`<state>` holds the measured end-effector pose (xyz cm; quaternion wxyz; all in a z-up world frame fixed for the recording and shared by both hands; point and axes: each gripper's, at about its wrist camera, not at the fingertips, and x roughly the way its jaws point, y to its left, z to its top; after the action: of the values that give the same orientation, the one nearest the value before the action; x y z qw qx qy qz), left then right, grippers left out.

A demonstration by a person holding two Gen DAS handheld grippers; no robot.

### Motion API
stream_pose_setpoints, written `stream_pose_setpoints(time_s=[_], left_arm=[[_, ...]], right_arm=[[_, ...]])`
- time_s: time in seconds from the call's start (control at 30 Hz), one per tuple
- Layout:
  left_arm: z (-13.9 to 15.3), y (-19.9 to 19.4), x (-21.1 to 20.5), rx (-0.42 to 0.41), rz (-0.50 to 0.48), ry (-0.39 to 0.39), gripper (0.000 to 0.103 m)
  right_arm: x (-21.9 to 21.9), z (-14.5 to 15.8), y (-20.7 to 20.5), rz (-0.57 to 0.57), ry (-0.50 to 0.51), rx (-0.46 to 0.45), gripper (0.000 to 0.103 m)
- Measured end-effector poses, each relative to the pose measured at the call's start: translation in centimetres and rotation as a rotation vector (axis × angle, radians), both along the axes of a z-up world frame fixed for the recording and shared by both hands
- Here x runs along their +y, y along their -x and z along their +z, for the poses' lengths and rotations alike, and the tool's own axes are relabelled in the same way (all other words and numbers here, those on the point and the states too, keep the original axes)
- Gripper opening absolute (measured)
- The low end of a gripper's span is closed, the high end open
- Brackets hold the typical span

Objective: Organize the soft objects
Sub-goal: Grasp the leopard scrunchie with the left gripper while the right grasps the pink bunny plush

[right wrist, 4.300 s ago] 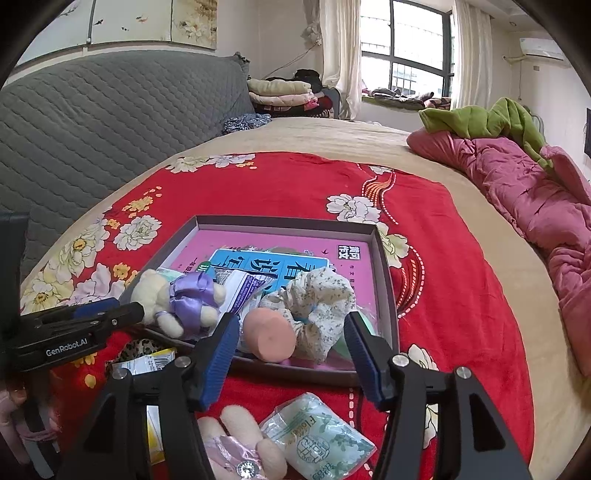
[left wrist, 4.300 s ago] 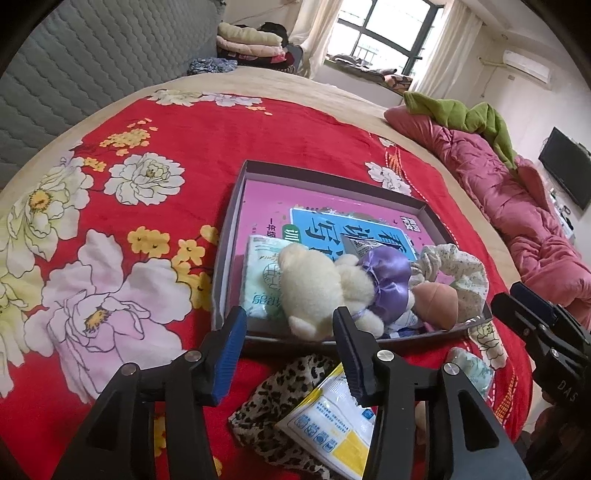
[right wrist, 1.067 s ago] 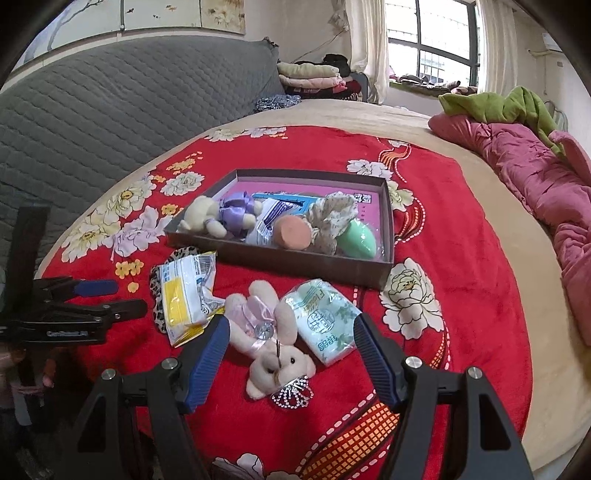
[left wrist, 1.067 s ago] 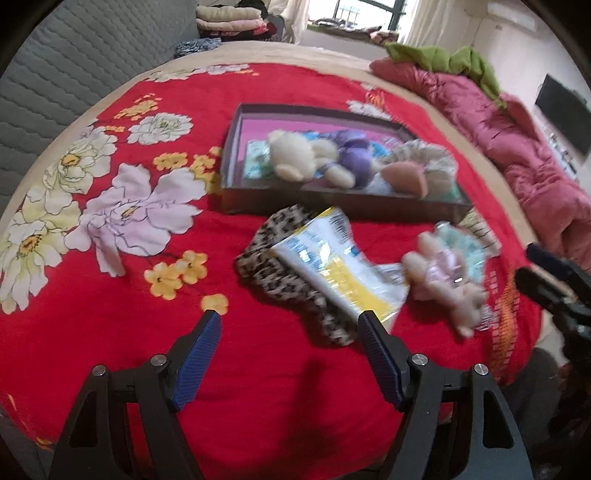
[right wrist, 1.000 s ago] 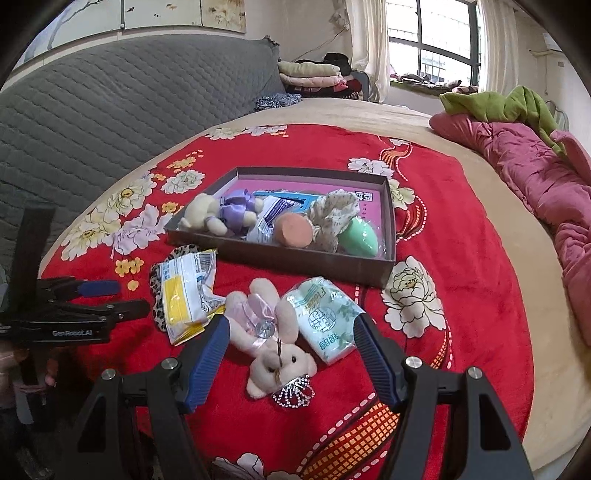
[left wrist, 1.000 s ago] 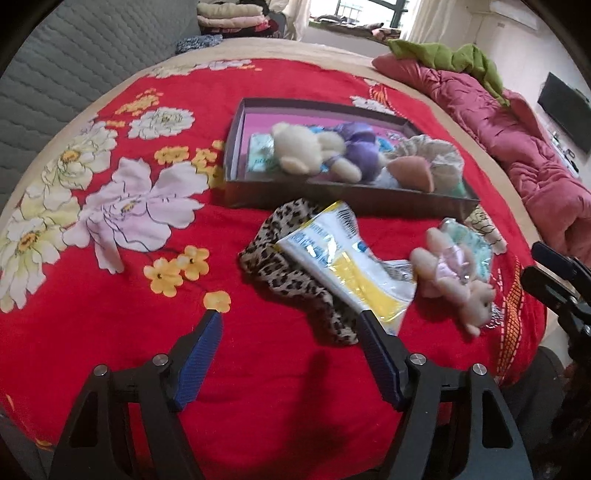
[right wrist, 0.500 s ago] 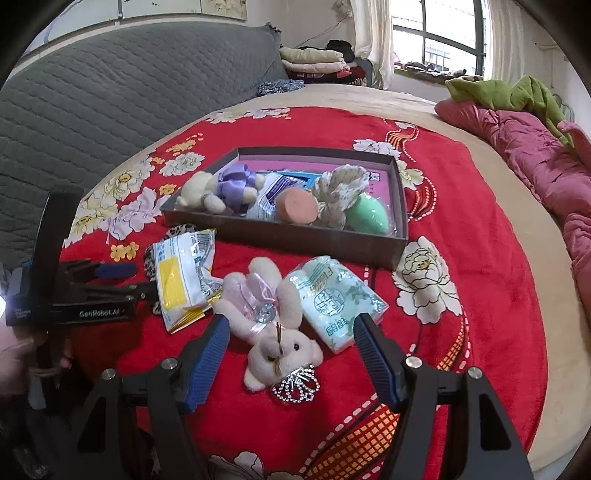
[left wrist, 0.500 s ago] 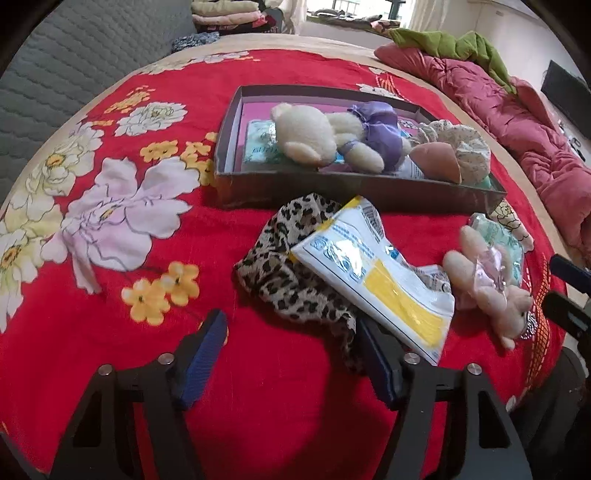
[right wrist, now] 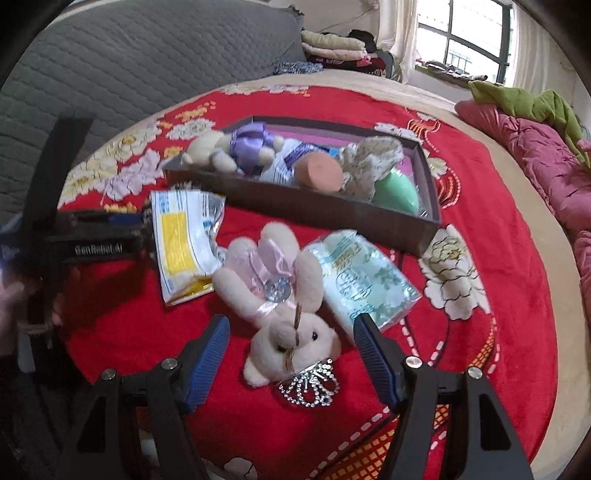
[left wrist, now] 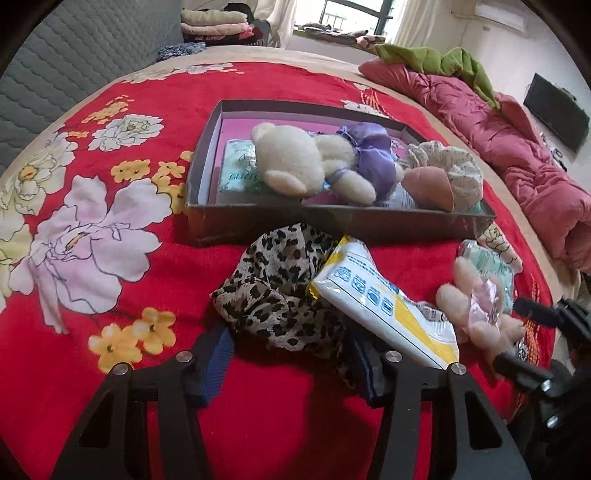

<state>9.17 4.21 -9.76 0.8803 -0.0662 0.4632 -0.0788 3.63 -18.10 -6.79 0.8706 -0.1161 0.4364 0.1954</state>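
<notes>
A leopard-print cloth (left wrist: 280, 291) lies on the red flowered bedspread (left wrist: 92, 240) in front of the dark box (left wrist: 332, 221). Its near edge sits between the fingers of my left gripper (left wrist: 291, 338), whose jaws are closing; the pads do not press on it. A yellow-and-white tissue pack (left wrist: 380, 299) rests on the cloth's right side. My right gripper (right wrist: 291, 319) stands open around the head of a pink bunny plush (right wrist: 280, 280). A green tissue pack (right wrist: 365, 280) lies beside the bunny. The box (right wrist: 295, 201) holds a white teddy in a purple dress (left wrist: 295, 162) and other soft items.
A pink quilt (left wrist: 517, 147) and a green blanket (left wrist: 436, 62) lie along the bed's right side. The grey quilted headboard (right wrist: 147, 55) stands at the left, folded clothes (left wrist: 218, 22) at the back. The bed's edge drops off near the right gripper (left wrist: 535, 332).
My left gripper has moved forward and down onto the leopard cloth, and its jaws have narrowed. My right gripper has come down over the pink bunny, still just as wide.
</notes>
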Motion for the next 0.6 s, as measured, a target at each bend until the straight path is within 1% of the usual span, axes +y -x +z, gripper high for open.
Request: stream_pose_setpoints(time_s=[0.07,0.13,0.23,0.27,0.3,0.33,0.4,0.53,0.6], left_arm=[[-0.1,-0.4,0.1,-0.003,-0.003,0.01,0.051],[-0.1,-0.7,0.2,-0.006,-0.003,0.021,0.047],[-0.2,-1.1,0.5,-0.009,0.003,0.052,0.041],[-0.2,-1.2,0.5,-0.011,0.003,0.058,0.038],[-0.2,-1.3,0.5,-0.013,0.002,0.063,0.034],[-0.2,-1.4,0.6,-0.016,0.0,0.074,0.032],[-0.2,-1.5,0.6,-0.017,-0.002,0.09,0.027],[-0.2,-1.6,0.7,-0.024,0.0,0.11,0.022],[-0.1,-1.5,0.8,-0.029,0.001,0.12,0.016]], right_arm=[[0.3,-0.5,-0.2,0.012,-0.003,0.009,0.069],[0.5,-0.9,-0.3,0.026,-0.003,0.016,0.066],[1.0,-1.8,-0.6,0.037,0.02,0.026,0.057],[1.0,-2.0,-0.7,0.036,0.018,0.028,0.052],[0.8,-2.1,-0.9,0.03,0.008,0.033,0.048],[0.5,-2.1,-1.1,0.02,-0.01,0.04,0.045],[-0.3,-2.1,-1.4,0.003,-0.064,0.061,0.043],[-0.5,-1.8,-1.2,0.007,-0.069,0.051,0.041],[-0.5,-1.5,-1.1,0.013,-0.088,0.048,0.04]])
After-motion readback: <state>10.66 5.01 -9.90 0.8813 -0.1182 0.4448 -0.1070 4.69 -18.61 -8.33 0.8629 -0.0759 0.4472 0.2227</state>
